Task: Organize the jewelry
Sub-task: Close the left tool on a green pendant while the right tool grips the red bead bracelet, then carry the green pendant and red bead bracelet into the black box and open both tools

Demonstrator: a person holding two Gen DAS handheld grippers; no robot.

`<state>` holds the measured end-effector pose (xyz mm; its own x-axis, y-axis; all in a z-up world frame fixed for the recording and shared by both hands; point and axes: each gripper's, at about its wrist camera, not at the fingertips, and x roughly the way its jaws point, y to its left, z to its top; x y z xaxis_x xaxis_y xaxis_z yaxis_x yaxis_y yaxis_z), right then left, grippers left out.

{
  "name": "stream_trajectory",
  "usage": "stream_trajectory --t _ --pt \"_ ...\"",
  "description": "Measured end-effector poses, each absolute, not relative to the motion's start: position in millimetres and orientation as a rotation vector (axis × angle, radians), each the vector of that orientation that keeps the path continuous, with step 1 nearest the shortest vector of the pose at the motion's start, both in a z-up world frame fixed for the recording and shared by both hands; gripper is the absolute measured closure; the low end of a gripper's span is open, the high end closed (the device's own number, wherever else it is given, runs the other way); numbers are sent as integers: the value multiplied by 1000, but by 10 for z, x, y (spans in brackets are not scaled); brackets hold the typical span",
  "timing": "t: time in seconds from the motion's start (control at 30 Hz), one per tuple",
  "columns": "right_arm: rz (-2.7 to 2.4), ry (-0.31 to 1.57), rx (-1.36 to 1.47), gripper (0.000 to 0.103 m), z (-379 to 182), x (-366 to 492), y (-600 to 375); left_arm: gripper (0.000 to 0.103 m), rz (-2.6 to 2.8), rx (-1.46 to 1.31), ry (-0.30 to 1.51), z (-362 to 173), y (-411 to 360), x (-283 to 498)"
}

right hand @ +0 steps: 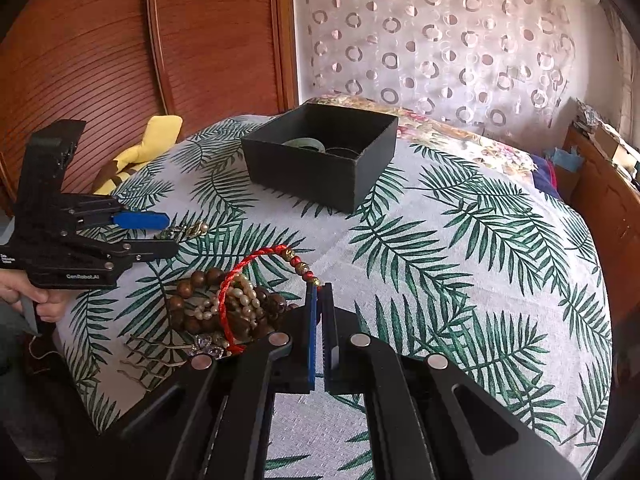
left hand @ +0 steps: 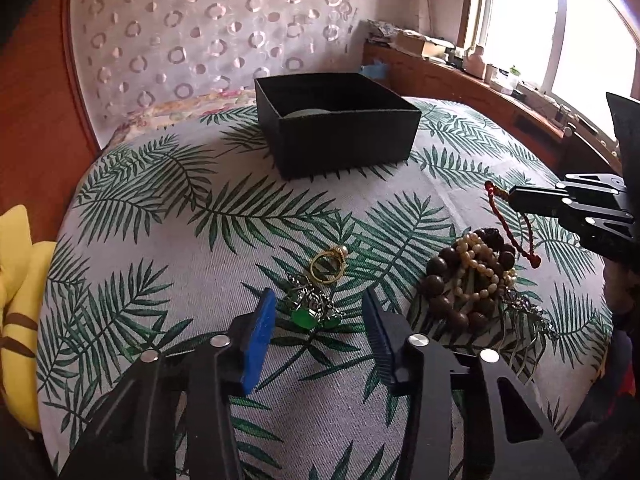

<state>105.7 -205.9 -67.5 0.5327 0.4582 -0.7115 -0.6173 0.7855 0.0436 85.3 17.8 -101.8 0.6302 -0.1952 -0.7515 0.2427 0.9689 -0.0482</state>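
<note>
Left wrist view: our left claw [left hand: 318,330] straddles the green charm [left hand: 303,317], not yet pinching; our right claw [right hand: 321,300] grips the red cord [right hand: 256,258], bound for the box [right hand: 320,152] at twelve o'clock.

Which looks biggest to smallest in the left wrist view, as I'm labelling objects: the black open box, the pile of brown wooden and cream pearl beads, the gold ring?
1. Black open box, though it lies farthest from the camera.
2. Pile of brown wooden and cream pearl beads.
3. Gold ring, clearly smallest.
</note>
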Motion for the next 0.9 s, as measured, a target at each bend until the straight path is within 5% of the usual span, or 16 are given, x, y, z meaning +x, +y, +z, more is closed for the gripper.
stream_trajectory --t 0.33,0.9 --pt "651 771 -222 100 -660 1053 -2021 96 -248 38 840 -986 237 818" --pt "664 705 -224 100 -370 1142 -1912 97 -278 -2 704 -463 289 774"
